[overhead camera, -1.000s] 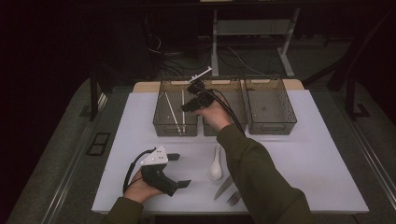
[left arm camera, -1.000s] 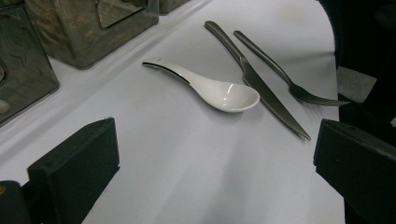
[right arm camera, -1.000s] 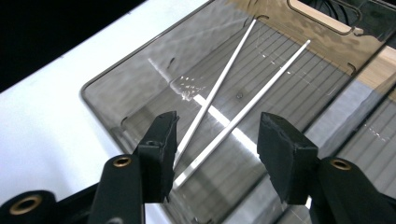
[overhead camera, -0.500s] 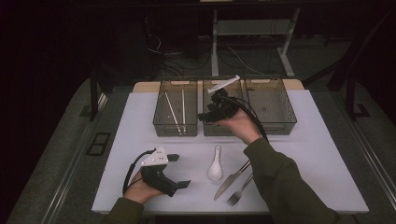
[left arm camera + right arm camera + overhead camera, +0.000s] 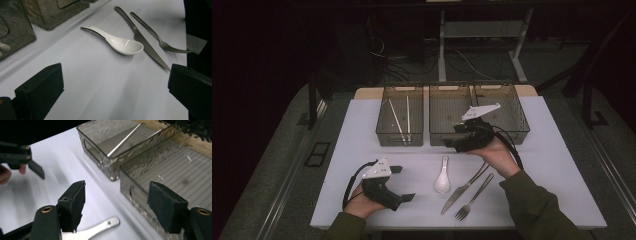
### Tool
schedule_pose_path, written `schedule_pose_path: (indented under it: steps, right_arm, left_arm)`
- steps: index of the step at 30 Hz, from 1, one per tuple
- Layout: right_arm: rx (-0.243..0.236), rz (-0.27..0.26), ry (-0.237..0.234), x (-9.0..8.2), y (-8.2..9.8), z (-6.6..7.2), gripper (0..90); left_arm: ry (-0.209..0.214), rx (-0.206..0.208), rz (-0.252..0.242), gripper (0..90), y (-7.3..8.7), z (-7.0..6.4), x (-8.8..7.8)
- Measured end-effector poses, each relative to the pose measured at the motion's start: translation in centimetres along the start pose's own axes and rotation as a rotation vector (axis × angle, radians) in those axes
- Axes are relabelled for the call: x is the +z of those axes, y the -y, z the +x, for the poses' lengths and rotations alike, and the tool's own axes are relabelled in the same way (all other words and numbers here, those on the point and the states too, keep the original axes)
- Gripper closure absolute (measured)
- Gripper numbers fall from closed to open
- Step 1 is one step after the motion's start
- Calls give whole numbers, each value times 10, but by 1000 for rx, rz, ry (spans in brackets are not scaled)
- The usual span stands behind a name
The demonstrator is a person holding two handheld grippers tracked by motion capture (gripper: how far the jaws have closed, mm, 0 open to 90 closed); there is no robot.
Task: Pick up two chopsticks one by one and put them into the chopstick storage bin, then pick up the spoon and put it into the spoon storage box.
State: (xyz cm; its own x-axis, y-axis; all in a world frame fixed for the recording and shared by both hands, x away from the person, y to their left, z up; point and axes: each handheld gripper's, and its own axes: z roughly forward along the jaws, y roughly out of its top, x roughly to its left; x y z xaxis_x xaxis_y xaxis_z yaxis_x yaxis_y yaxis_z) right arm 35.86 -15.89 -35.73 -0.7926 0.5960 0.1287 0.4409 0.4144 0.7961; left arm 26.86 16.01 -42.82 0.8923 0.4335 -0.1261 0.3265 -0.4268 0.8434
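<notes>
now both hand-held grippers, right (image 5: 451, 143) and left (image 5: 404, 183), gape empty near the white spoon (image 5: 443, 176).

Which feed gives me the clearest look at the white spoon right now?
The left gripper view: the white spoon lies close and whole, bowl and handle sharp. The high view shows it small beside the knife. The right gripper view catches just its handle end.

The white ceramic soup spoon (image 5: 443, 177) lies on the white table top just in front of the middle bin, bowl up and toward the person, handle pointing at the bins. Just right of it lie a steel knife (image 5: 465, 187) and fork (image 5: 474, 197) — side by side, slanted, apart from the spoon, the fork's tines nearest the person.
</notes>
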Motion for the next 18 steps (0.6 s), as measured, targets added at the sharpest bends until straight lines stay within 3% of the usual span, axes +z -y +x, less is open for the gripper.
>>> schedule_pose_path:
  steps: [11, 18]
  right_arm:
    - [35, -45, -23, -34, 59, -5, 260]
    - [65, -69, 0, -56, 84, -11, 251]
  left_arm:
    - [-11, -2, 10, 0, 1, -1, -1]
    - [-15, -5, 11, 0, 2, -1, -2]
